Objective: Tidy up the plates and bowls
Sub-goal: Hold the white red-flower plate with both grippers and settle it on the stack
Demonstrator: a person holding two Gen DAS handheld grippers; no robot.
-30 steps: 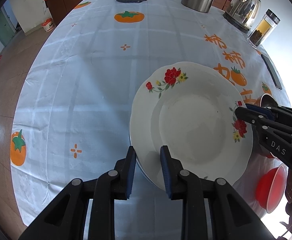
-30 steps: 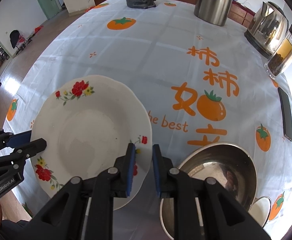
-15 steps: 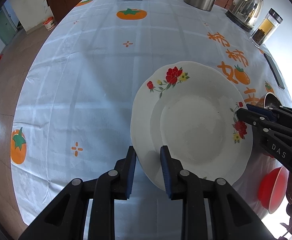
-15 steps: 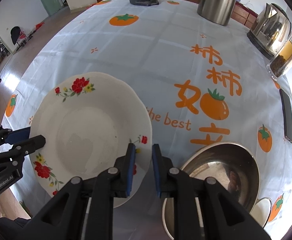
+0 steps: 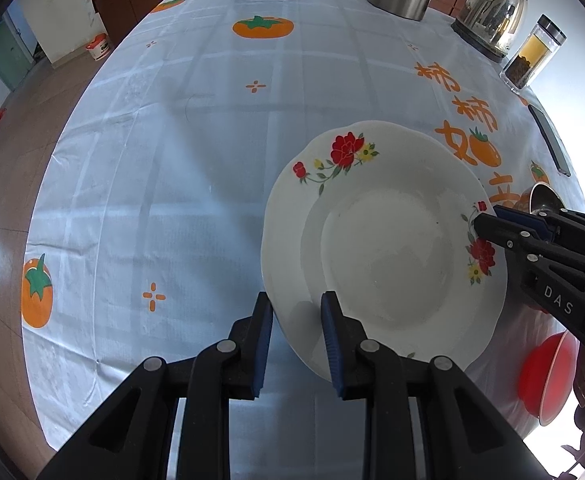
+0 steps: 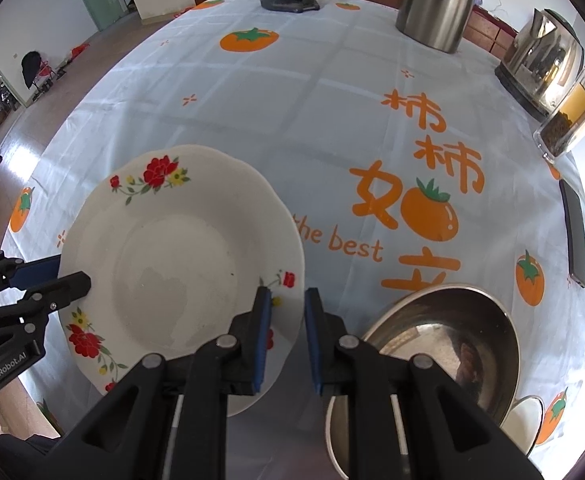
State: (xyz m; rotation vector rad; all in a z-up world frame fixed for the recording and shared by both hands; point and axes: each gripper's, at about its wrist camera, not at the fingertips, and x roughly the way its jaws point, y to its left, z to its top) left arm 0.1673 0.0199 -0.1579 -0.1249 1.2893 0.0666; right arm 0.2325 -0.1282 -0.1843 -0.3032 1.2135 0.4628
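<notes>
Two grippers (image 5: 297, 330) (image 6: 286, 332) steeply downward, plate (image 5: 384, 248) between.

both grippers: black plastic frames, blue ribbed pads, silver round screws at the pivots. left gripper (image 5: 296, 338) side marked "GenRobot.AI" in white; right gripper (image 6: 286, 334) side marked "DAS" in white.

Bright daylight, blown-out glare at right edge, sharp focus, strong fisheye bending with dark corners.

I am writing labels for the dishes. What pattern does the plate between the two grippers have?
The plate is white with red flowers, small yellow flowers and green leaves on its rim; the right wrist view shows it best.
</notes>
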